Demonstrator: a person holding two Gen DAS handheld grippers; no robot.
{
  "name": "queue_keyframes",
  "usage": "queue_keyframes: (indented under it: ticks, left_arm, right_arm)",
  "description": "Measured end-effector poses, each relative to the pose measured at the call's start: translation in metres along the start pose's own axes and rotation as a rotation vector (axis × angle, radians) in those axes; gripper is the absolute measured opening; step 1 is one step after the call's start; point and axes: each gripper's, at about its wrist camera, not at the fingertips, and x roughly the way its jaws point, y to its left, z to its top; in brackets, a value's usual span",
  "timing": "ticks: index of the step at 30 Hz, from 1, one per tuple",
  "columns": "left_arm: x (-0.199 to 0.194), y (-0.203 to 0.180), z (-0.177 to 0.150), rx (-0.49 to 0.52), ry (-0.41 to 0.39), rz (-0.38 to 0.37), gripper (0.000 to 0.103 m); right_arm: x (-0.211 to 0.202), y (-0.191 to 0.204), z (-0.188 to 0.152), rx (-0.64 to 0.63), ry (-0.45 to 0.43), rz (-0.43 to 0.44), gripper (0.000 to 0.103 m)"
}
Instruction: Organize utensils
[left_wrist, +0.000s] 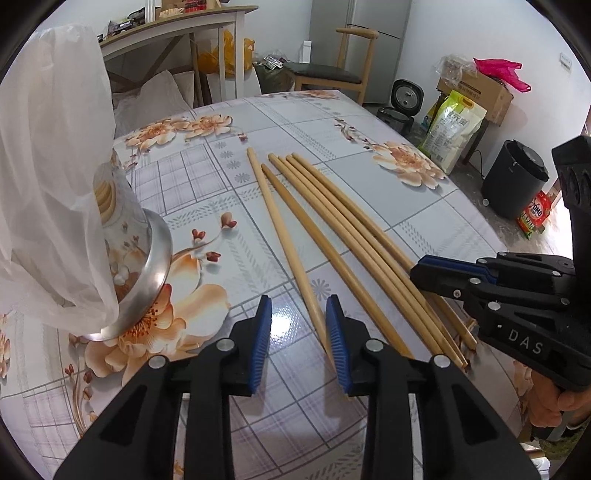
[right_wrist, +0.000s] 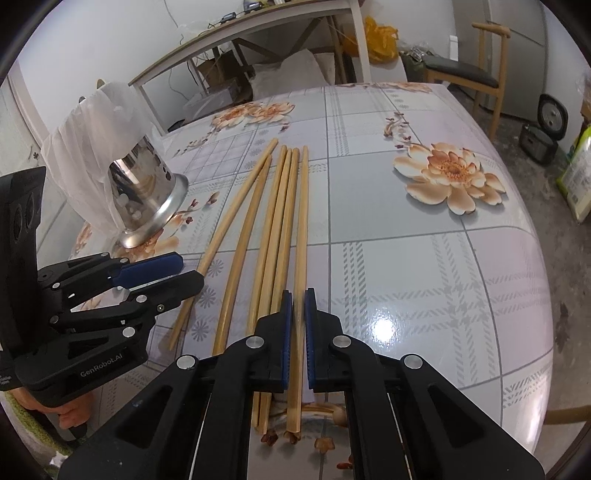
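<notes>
Several long bamboo chopsticks (left_wrist: 332, 221) (right_wrist: 280, 206) lie side by side on the table. My left gripper (left_wrist: 299, 332) (right_wrist: 190, 272) is open around the thin end of the leftmost chopstick (left_wrist: 280, 229) (right_wrist: 236, 214); the stick lies close to the right pad, with a clear gap to the left pad. My right gripper (right_wrist: 298, 295) (left_wrist: 413, 271) is shut on the rightmost chopstick (right_wrist: 303, 221) near its thin end. A steel utensil holder (left_wrist: 147, 266) (right_wrist: 147, 192), draped in a white plastic bag (left_wrist: 51, 166) (right_wrist: 85, 147), stands to the left of both grippers.
The table carries a glossy floral cloth (left_wrist: 332, 122) (right_wrist: 406, 277). Its far and right edges drop off to a wooden chair (left_wrist: 332, 74) (right_wrist: 461, 70), a black bin (left_wrist: 513, 184) and bags on the floor. A hand (left_wrist: 561, 406) holds the right gripper.
</notes>
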Motion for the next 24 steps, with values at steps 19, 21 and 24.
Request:
queue_keyframes:
  ticks: [19, 21, 24]
  left_arm:
    - [-0.031, 0.022, -0.036, -0.122, 0.047, 0.087, 0.006]
    - [-0.039, 0.022, -0.044, -0.131, 0.056, 0.088, 0.006]
    - [-0.051, 0.022, -0.059, -0.141, 0.072, 0.083, 0.006]
  right_arm:
    - [-0.018, -0.003, -0.026, 0.113, 0.028, 0.028, 0.004]
    - [-0.022, -0.004, -0.033, 0.129, 0.033, 0.041, 0.004]
    - [-0.030, -0.004, -0.044, 0.145, 0.044, 0.053, 0.004]
